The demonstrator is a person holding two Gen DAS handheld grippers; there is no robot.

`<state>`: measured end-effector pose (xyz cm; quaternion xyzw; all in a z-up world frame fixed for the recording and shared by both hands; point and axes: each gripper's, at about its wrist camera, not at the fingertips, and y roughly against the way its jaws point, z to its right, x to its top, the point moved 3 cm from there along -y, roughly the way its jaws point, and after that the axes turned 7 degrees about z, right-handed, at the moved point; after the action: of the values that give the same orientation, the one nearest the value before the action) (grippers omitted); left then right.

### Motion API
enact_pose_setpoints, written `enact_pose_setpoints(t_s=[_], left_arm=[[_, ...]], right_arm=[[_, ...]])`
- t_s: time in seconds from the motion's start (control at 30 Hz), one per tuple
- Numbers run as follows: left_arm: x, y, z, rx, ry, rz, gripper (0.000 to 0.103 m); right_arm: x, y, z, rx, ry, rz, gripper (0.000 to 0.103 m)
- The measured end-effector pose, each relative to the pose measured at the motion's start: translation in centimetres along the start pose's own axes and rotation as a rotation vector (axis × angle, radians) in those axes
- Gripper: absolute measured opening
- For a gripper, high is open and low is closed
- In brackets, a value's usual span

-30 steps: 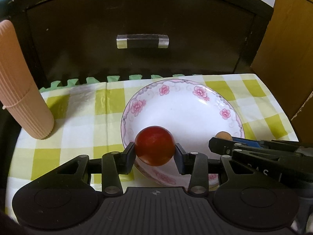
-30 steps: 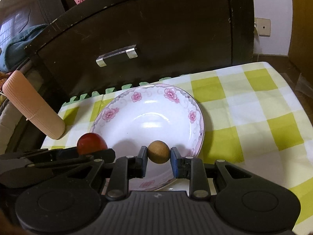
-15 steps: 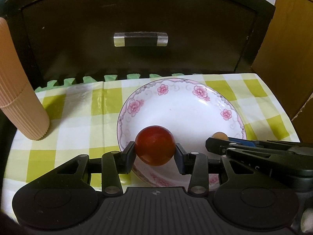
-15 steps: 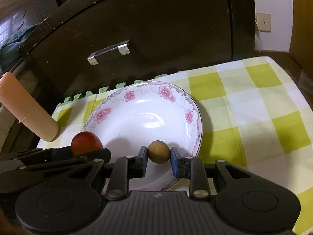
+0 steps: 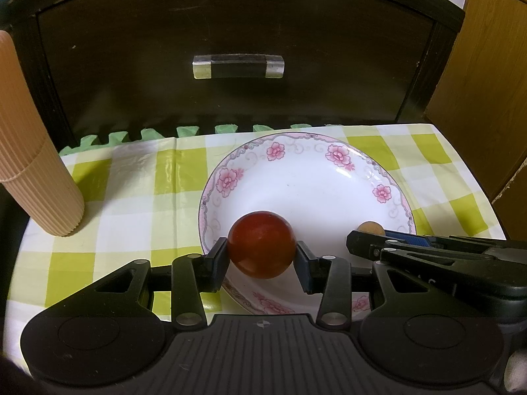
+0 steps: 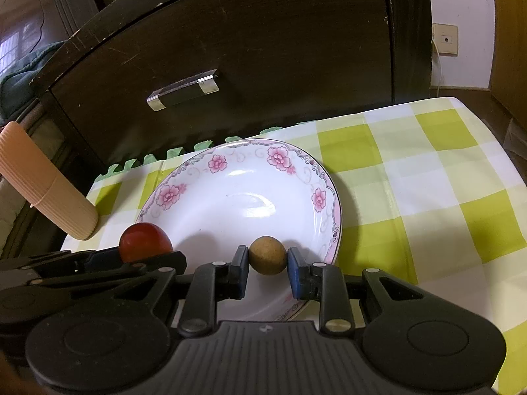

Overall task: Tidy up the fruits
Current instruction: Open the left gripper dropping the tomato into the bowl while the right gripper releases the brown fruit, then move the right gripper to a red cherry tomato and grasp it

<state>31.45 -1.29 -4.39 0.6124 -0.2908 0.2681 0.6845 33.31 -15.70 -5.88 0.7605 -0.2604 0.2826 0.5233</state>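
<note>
Both tools hover over the near rim of the flowered plate [image 5: 306,197], each carrying a fruit. In the left wrist view the left tool [image 5: 262,258] pinches a red round fruit [image 5: 262,243] at mid width; in the right wrist view the right tool [image 6: 267,265] is nearly closed on a small brown fruit [image 6: 266,255].

The step in hand looks like setting the two fruits into the plate. It would go best if each were lowered close to the white bottom before the pads part, and placed a little apart, since round fruit may roll down the sloped wall toward the middle.

On the green checked cloth [image 6: 411,177] a ribbed peach tube [image 5: 36,177] stands left of the plate. Faint letters on the right tool's arm cannot be read.
</note>
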Motion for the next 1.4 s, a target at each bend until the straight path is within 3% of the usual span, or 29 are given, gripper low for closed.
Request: enact_pose_setpoints(t_s=[0.17,0.23,0.3,0.77,1.4], left_arm=[[0.1,0.3,-0.1,0.009,-0.002,0.011,0.055],[0.3,0.6,-0.3,0.032,-0.006,0.027,0.068],[0.5,0.8,-0.6,0.043,0.003,0.04,0.073],[0.9,2.3,-1.0,0.032,0.023,0.062,0.079],[-0.8,6.8,-1.8,0.023,0.019,0.072,0.084]], right_arm=[[0.0,0.0,0.0,-0.005,-0.004,-0.001,0.026],[0.0,0.1,0.0,-0.008,-0.005,-0.001,0.026],[0.0,0.1,0.0,-0.011,-0.005,0.001,0.026],[0.5,1.3,-0.3,-0.021,0.003,0.037,0.031],[-1.2,5.9,-2.0,-0.02,0.043,0.053,0.033]])
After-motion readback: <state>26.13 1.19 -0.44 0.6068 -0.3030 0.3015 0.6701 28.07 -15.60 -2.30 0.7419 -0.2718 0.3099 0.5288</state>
